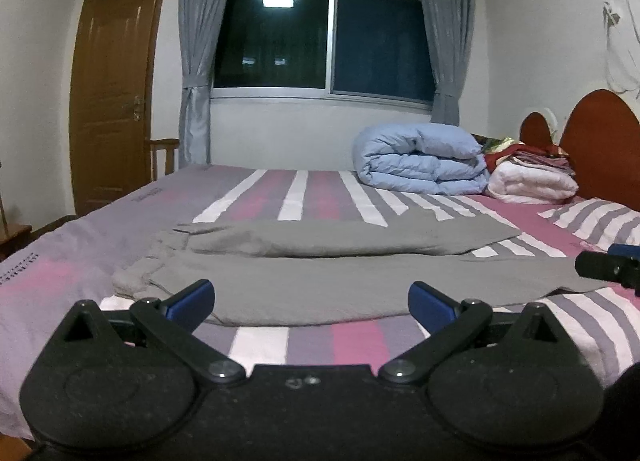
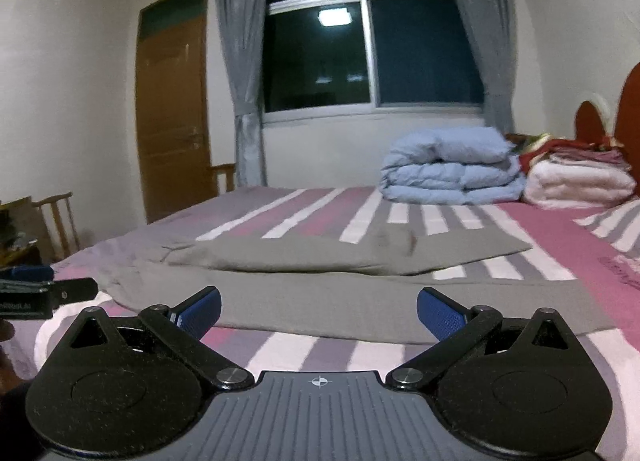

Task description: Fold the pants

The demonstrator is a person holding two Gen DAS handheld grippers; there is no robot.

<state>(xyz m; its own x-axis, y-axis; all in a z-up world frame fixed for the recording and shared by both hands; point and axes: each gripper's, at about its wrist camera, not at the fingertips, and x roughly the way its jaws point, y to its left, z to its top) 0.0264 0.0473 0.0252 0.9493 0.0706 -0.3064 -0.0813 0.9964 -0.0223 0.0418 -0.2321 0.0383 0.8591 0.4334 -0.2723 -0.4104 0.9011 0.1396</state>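
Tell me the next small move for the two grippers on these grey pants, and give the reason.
Probably ease both forward and down to the near edge of the grey pants. The left gripper and right gripper both have their jaws wide open with nothing between them, just short of the near leg, which lies flat on the striped bed. The far leg is still unfolded beside it.

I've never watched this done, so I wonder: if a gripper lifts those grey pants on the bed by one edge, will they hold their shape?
Probably not. The grey pants lie flat with soft wrinkles, so they would likely droop. They look thin, so probably light. On the striped bedsheet, a push would likely bunch them rather than slide them.
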